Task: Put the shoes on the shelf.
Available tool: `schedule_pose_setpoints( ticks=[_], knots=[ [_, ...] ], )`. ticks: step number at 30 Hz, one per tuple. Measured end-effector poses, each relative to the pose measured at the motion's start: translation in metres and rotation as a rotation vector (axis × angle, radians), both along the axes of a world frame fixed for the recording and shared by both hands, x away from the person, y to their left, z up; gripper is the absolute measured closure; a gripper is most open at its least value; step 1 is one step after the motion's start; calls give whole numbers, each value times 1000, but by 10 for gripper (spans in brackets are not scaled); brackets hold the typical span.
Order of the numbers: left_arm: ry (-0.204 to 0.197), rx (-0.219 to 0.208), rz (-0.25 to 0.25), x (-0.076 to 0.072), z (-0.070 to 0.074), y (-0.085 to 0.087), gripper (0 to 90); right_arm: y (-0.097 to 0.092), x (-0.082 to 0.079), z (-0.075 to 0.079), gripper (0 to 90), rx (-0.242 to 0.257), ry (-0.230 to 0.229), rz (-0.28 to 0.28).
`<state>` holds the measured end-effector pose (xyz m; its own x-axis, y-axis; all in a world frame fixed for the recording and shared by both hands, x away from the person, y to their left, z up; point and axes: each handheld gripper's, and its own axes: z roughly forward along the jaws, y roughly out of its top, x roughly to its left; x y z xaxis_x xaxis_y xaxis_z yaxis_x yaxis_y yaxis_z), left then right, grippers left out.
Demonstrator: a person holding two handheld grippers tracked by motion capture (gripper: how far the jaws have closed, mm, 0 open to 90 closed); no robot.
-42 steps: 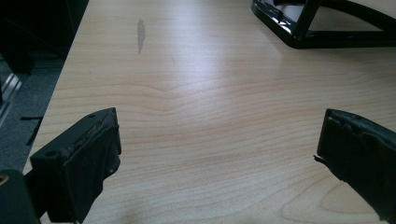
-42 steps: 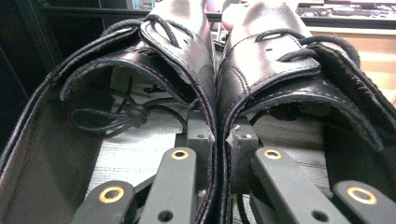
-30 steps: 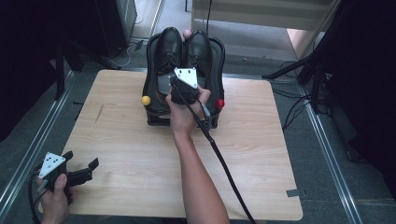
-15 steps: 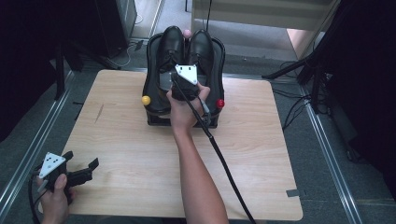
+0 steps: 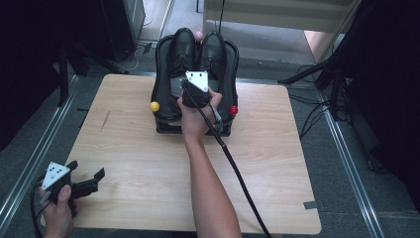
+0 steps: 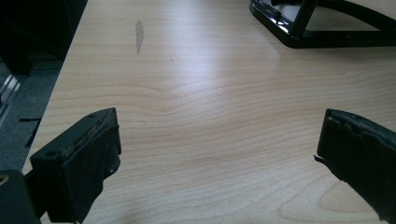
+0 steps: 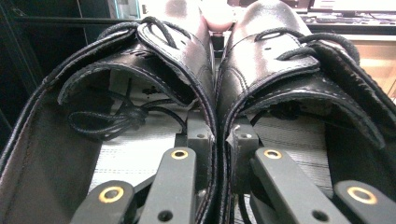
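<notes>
A wooden worktop (image 5: 148, 163) carries a black stand (image 5: 163, 126) at the middle of its far edge. A yellow knob (image 5: 155, 106) marks the stand's left side and a red knob (image 5: 233, 109) its right.

A pair of black leather shoes sits on the stand, toes pointing past the far edge. The left shoe (image 5: 181, 49) and the right shoe (image 5: 215, 52) lie side by side, inner walls touching. The right gripper view shows both shoe openings facing the camera, with a loose black lace (image 7: 112, 119) coiled inside the left shoe.

The right gripper (image 5: 195, 94) is held over the heel end of the shoes, its grey plate upward and its cable (image 5: 233, 163) trailing back toward the near edge. In the right gripper view its jaws are clenched on the two adjoining inner walls of the shoes: one jaw stands inside the left shoe, the other inside the right, the leather pressed between them.

The left gripper (image 5: 74, 186) is held in the left hand (image 5: 57, 210) at the near left corner of the worktop, well apart from the stand. Its jaws are released, spread wide over bare wood, grasping nothing. A dark streak (image 6: 138, 30) marks the worktop beyond it.
</notes>
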<state>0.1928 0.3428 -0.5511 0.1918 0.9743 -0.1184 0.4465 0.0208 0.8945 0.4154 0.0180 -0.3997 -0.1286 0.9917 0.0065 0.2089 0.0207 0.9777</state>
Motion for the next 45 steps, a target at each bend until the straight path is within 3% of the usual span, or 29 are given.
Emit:
schedule_pose_setpoints(
  ticks=[6,7,8,12,16,17,26,29,32,36,38,45],
  knots=[
    [0,7,0,0,0,0,5,2,-1,-1,797,-28,4,6],
    [0,7,0,0,0,-1,5,0,0,0,730,-12,12,25],
    [0,7,0,0,0,-1,5,0,0,0,730,-12,12,25],
    [-1,10,-1,0,0,-1,6,-4,-1,4,503,3,39,46],
    [2,14,-2,0,0,-1,5,-7,-8,6,393,-6,57,86],
    [3,15,-2,0,0,-1,5,-8,-10,7,351,10,79,110],
    [2,17,-2,0,0,-2,5,-15,-28,6,231,21,107,164],
    [2,17,0,0,0,-2,5,-20,-35,6,144,24,108,183],
    [4,18,-1,1,0,-2,5,-23,-38,8,131,38,109,206],
    [4,22,2,1,0,-3,5,-26,-44,9,130,4,90,207],
    [3,23,4,1,0,-3,5,-27,-43,8,158,24,100,209],
    [4,25,4,0,0,-3,5,-27,-43,9,414,52,112,165]
  ],
)
